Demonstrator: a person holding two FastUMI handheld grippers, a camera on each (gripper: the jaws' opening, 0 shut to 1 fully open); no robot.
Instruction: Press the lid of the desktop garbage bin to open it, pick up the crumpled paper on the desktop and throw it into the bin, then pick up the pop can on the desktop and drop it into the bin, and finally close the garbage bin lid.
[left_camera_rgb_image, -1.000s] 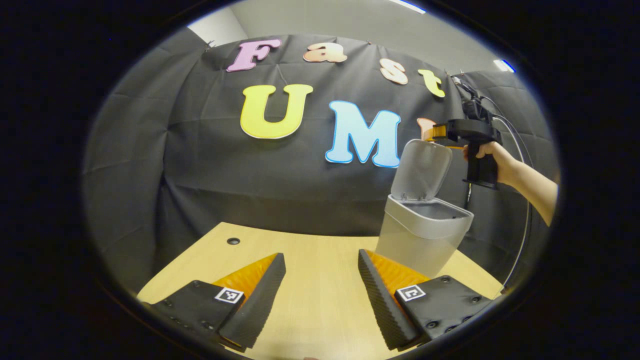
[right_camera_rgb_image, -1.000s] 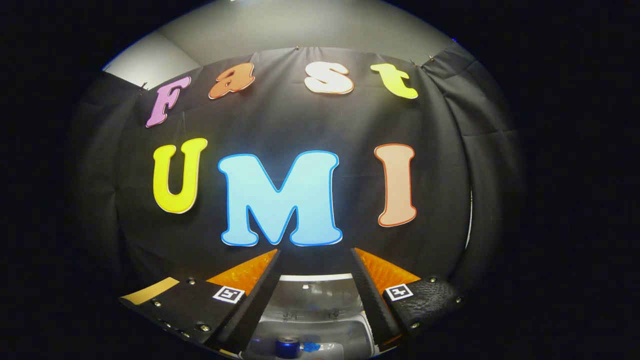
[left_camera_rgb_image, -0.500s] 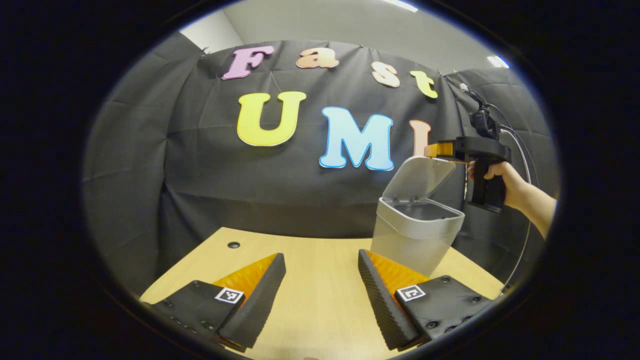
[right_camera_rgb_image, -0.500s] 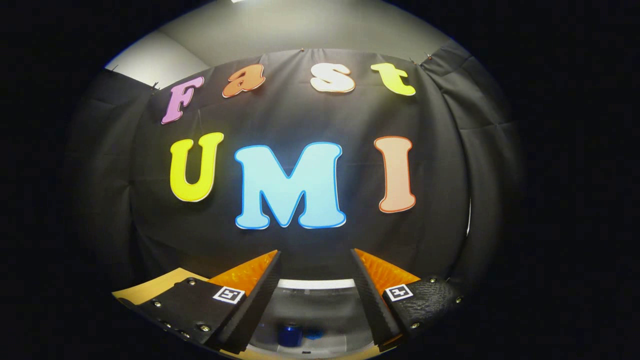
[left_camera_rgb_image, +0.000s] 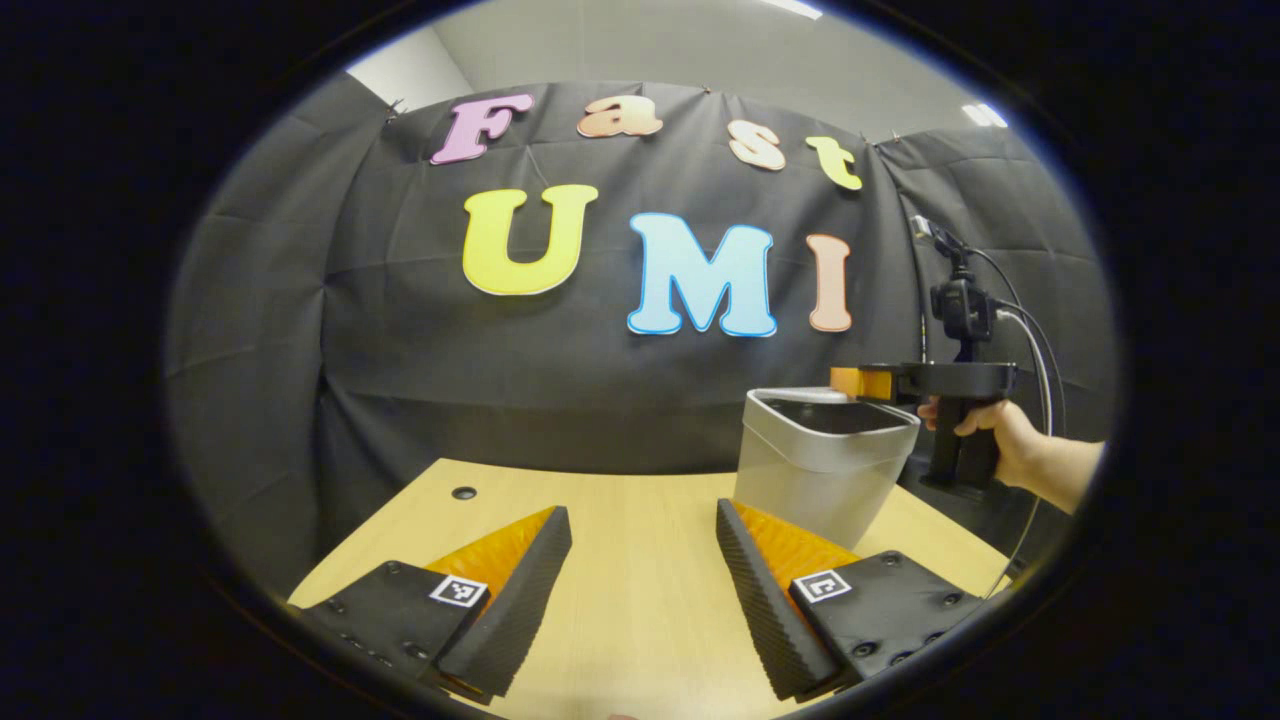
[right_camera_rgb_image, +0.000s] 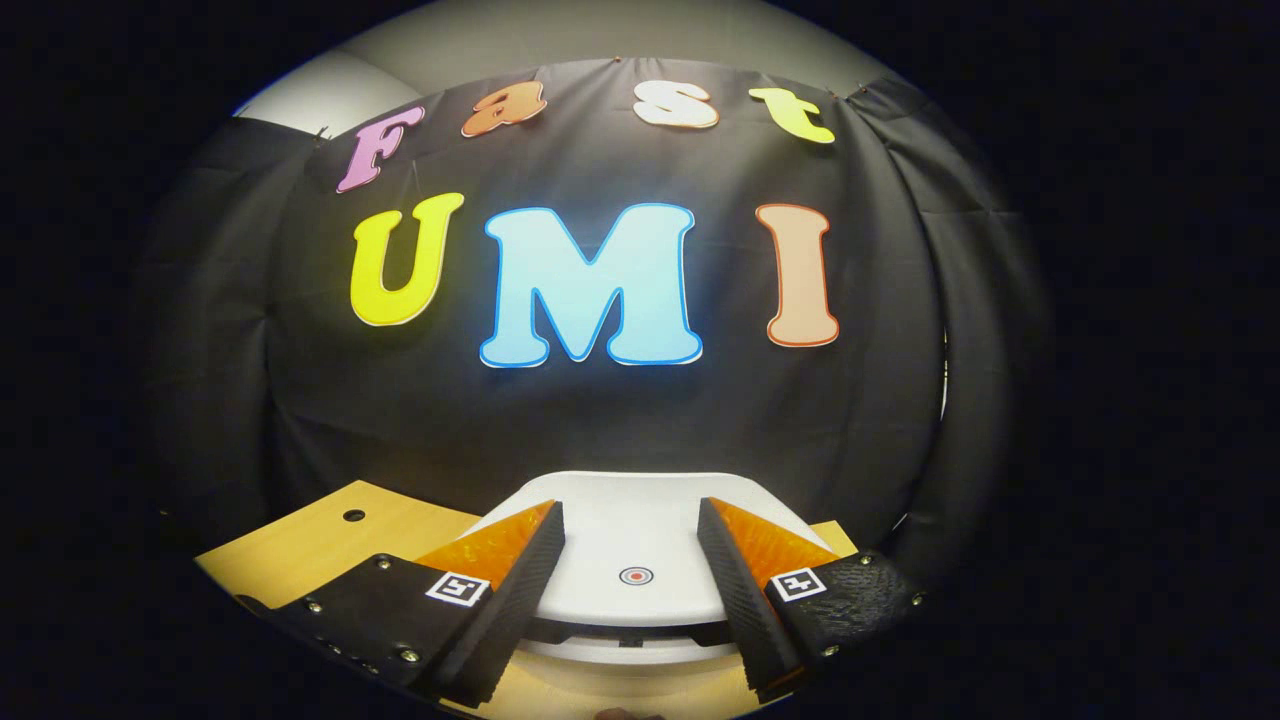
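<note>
Evidently the closing step had just been carried out: half a second earlier we saw the lid (right_camera_rgb_image: 630, 540) tilted up over an open bin (left_camera_rgb_image: 815, 465), and a second earlier it stood nearly upright with something blue lying inside; now it lay flat on the rim. In the left gripper view the right hand-held gripper (left_camera_rgb_image: 862, 383) sat at the bin's top edge, gripped by a hand (left_camera_rgb_image: 990, 440), having come down with the lid. In the right gripper view its fingers were spread wide and pinched nothing, reaching over the white lid on either side of the small round mark (right_camera_rgb_image: 635, 575). The left hand-held gripper (left_camera_rgb_image: 640, 560) hovered low over the wooden surface (left_camera_rgb_image: 620, 520), likewise spread and empty, well apart from the bin. We saw no paper or can on the visible surface, so we judged both were already inside. We could not tell from these angles whether the lid had latched, though it appeared seated; if so, the task was all but finished
</note>
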